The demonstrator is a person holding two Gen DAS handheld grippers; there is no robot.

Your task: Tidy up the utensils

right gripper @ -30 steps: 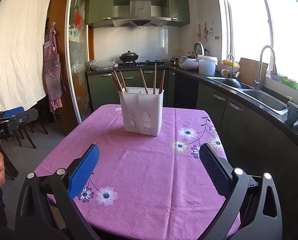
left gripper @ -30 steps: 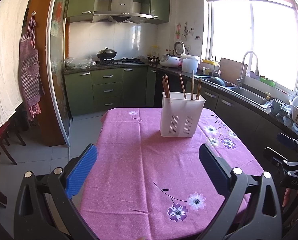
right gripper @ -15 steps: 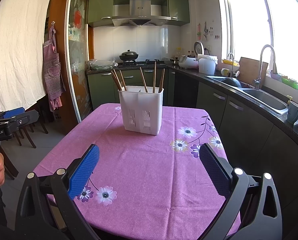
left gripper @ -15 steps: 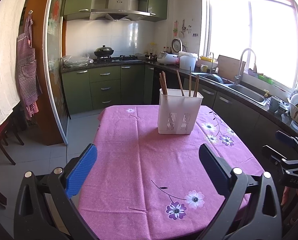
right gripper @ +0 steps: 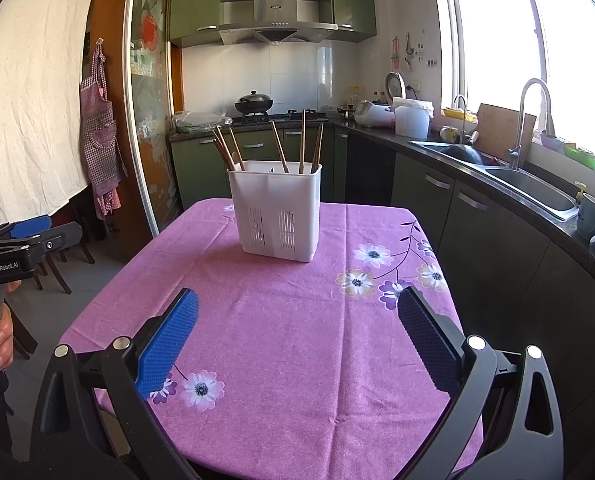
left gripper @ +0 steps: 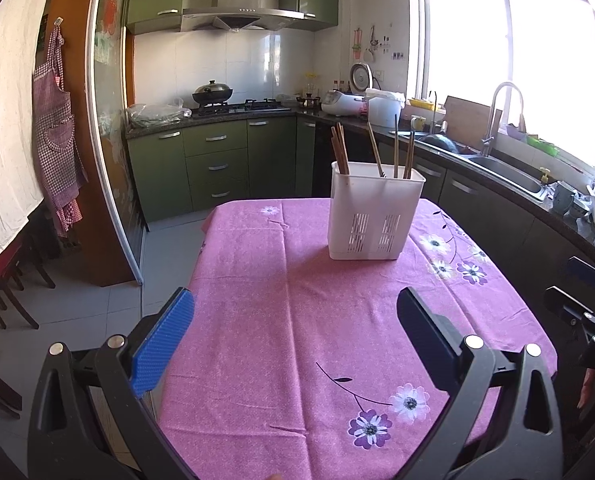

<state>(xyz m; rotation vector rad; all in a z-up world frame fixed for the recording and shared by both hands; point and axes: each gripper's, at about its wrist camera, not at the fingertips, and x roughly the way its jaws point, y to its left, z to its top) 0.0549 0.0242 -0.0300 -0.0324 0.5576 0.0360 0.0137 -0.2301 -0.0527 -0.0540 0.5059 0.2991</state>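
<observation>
A white slotted utensil holder (left gripper: 375, 212) stands upright on the pink flowered tablecloth (left gripper: 297, 320), toward the table's far side; it also shows in the right wrist view (right gripper: 275, 210). Several brown chopsticks (left gripper: 339, 148) stand in it, leaning apart, and show in the right wrist view (right gripper: 302, 140) too. My left gripper (left gripper: 295, 328) is open and empty, held above the table's near edge, well short of the holder. My right gripper (right gripper: 297, 332) is open and empty, likewise back from the holder.
Green kitchen cabinets (left gripper: 217, 164) and a stove with a wok (left gripper: 212, 94) stand behind the table. A dark counter with a sink (right gripper: 529, 184) runs along the right. A sliding glass door (left gripper: 109, 140) and chairs (left gripper: 5, 280) are at the left.
Both grippers have stayed open. The left view has tilted up a little, so the holder sits lower in frame; the right view has shifted only slightly.
</observation>
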